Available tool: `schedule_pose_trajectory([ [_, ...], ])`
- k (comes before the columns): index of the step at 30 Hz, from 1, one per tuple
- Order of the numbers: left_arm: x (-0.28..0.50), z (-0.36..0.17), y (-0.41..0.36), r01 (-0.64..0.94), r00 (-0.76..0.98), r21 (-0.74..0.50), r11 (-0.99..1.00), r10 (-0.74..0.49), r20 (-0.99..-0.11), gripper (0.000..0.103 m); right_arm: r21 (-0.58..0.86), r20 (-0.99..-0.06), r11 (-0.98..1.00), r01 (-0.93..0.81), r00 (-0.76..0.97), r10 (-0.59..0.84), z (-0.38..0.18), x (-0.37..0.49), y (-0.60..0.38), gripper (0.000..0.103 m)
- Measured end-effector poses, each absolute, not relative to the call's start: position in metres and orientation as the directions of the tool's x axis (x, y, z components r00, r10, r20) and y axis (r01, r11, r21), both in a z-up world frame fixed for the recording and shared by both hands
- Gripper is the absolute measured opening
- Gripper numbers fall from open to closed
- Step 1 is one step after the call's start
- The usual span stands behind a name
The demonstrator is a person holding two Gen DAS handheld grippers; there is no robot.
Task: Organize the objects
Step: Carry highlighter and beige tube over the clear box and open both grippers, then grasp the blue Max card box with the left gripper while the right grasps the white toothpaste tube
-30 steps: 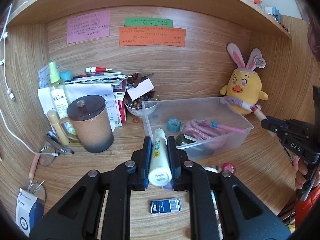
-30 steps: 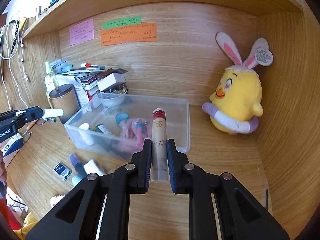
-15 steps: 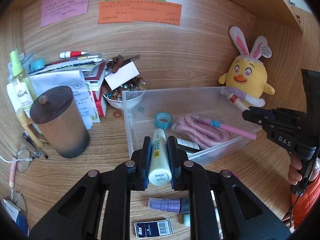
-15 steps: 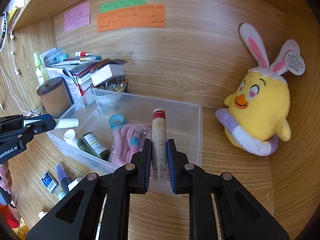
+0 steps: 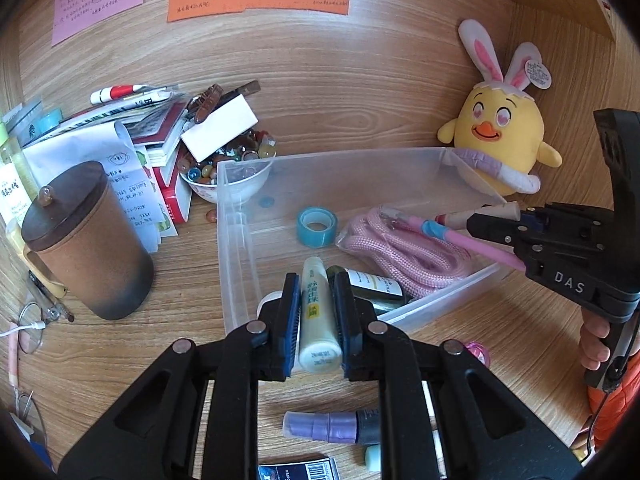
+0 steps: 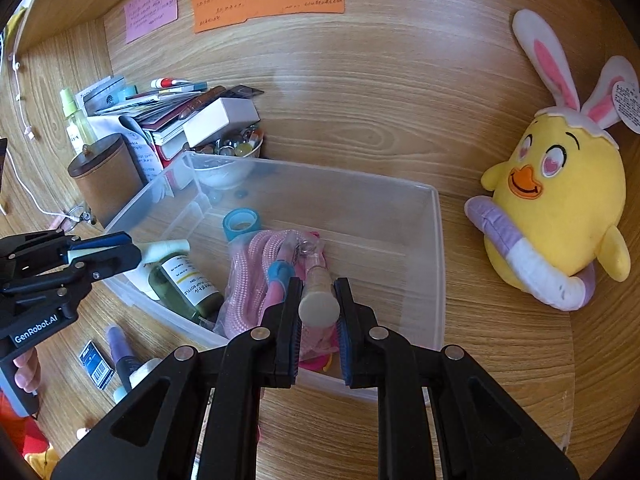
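- Wood-grain alcove w/ paper notes on the back wall; the wooden surface carries a clear plastic bin that both tools are working over.
- Left hand-held gripper is clamped on a cream tube; tube nose pokes over the bin's near wall, just beside a dark green bottle lying inside.
- Right hand-held gripper is clamped on a beige tube, seen end-on, hanging over the pink rope in the bin's middle.
- To do it well, I'd say: get each tube fully past the rim before letting go, tilt nose-down, release low so it doesn't roll or bounce. Best to drop one at a time, since the two tools converge on the same bin.
- Room inside: far-right part of the bin floor looks bare; left-near side is crowded w/ green bottle, blue tape roll, rope and a pink pen.
- Edges to mind: near wall sits right under the left tool's fingers, a low approach may nudge the light bin.
- Outside: brown lidded cup is left of the bin, bead bowl touches its back-left corner, yellow chick plush is near the right wall, purple tube lies on the surface in front.
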State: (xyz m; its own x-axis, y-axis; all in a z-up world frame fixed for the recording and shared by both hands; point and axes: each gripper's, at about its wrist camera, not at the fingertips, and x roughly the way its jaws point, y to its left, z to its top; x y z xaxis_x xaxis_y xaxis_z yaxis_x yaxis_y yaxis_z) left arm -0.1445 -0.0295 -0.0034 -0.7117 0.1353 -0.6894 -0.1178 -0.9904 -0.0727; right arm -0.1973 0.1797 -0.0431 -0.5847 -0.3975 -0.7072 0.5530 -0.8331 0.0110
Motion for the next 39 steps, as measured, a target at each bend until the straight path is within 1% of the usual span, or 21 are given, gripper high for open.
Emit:
schedule_pose_trajectory([
  [2, -0.145, -0.004, -0.031, -0.114, -0.71, -0.079, -0.99, 0.137, -0.691, 0.017, 0.017, -0.711, -0.831, 0.556, -0.578, -0.401, -0.043, -0.198, 0.179, 0.014],
  [3, -0.145, -0.004, -0.032, -0.114, -0.708, -0.083, -0.99, 0.14, -0.692, 0.02, 0.023, -0.712, -0.83, 0.557, -0.573, -0.405, -0.043, -0.198, 0.179, 0.014],
  [4, -0.144, -0.003, -0.033, -0.115, -0.708, -0.09, -0.989, 0.145, -0.691, 0.026, 0.031, -0.713, -0.829, 0.558, -0.569, -0.409, -0.043, -0.199, 0.18, 0.014],
  [5, -0.143, -0.002, -0.033, -0.114, -0.711, -0.091, -0.989, 0.145, -0.688, 0.034, 0.036, -0.716, -0.829, 0.558, -0.565, -0.411, -0.043, -0.199, 0.18, 0.014],
  [6, -0.142, -0.001, -0.032, -0.11, -0.717, -0.087, -0.99, 0.14, -0.683, 0.039, 0.037, -0.717, -0.83, 0.557, -0.563, -0.41, -0.042, -0.199, 0.181, 0.014],
  [7, -0.139, 0.001, -0.032, -0.106, -0.727, -0.077, -0.991, 0.13, -0.674, 0.047, 0.037, -0.718, -0.829, 0.557, -0.562, -0.41, -0.042, -0.199, 0.181, 0.014],
  [8, -0.136, 0.003, -0.031, -0.106, -0.737, -0.068, -0.992, 0.124, -0.664, 0.054, 0.039, -0.719, -0.829, 0.558, -0.561, -0.411, -0.041, -0.198, 0.182, 0.016],
  [12, -0.127, 0.013, -0.026, -0.112, -0.765, -0.04, -0.993, 0.112, -0.634, 0.064, 0.043, -0.711, -0.829, 0.558, -0.565, -0.418, -0.037, -0.194, 0.186, 0.024],
  [14, -0.123, 0.017, -0.023, -0.116, -0.776, -0.026, -0.993, 0.107, -0.622, 0.071, 0.043, -0.704, -0.828, 0.559, -0.572, -0.422, -0.034, -0.19, 0.189, 0.027],
  [16, -0.117, 0.021, -0.02, -0.118, -0.785, -0.011, -0.993, 0.1, -0.611, 0.075, 0.045, -0.694, -0.83, 0.556, -0.579, -0.427, -0.03, -0.186, 0.192, 0.031],
  [18, -0.112, 0.024, -0.018, -0.119, -0.793, -0.001, -0.993, 0.096, -0.601, 0.081, 0.045, -0.682, -0.833, 0.551, -0.593, -0.429, -0.025, -0.181, 0.195, 0.037],
  [20, -0.106, 0.027, -0.017, -0.113, -0.804, 0.007, -0.994, 0.087, -0.589, 0.091, 0.046, -0.671, -0.836, 0.547, -0.603, -0.432, -0.022, -0.176, 0.199, 0.042],
  [23, -0.096, 0.03, -0.016, -0.099, -0.818, 0.017, -0.995, 0.072, -0.571, 0.096, 0.038, -0.652, -0.84, 0.541, -0.624, -0.431, -0.016, -0.165, 0.205, 0.047],
  [30, -0.078, 0.028, -0.02, -0.062, -0.821, 0.022, -0.998, 0.039, -0.57, 0.101, 0.032, -0.617, -0.832, 0.554, -0.644, -0.453, -0.008, -0.133, 0.216, 0.062],
  [32, -0.072, 0.025, -0.024, -0.046, -0.817, 0.019, -0.999, 0.026, -0.576, 0.102, 0.029, -0.613, -0.83, 0.557, -0.646, -0.455, -0.01, -0.124, 0.217, 0.065],
  [36, -0.061, 0.016, -0.032, -0.016, -0.805, 0.042, -0.999, -0.012, -0.593, 0.102, 0.019, -0.622, -0.818, 0.576, -0.633, -0.46, -0.018, -0.106, 0.215, 0.066],
  [39, -0.053, 0.006, -0.041, -0.011, -0.779, 0.024, -1.0, -0.007, -0.628, 0.102, 0.034, -0.645, -0.806, 0.59, -0.603, -0.469, -0.031, -0.094, 0.211, 0.066],
])
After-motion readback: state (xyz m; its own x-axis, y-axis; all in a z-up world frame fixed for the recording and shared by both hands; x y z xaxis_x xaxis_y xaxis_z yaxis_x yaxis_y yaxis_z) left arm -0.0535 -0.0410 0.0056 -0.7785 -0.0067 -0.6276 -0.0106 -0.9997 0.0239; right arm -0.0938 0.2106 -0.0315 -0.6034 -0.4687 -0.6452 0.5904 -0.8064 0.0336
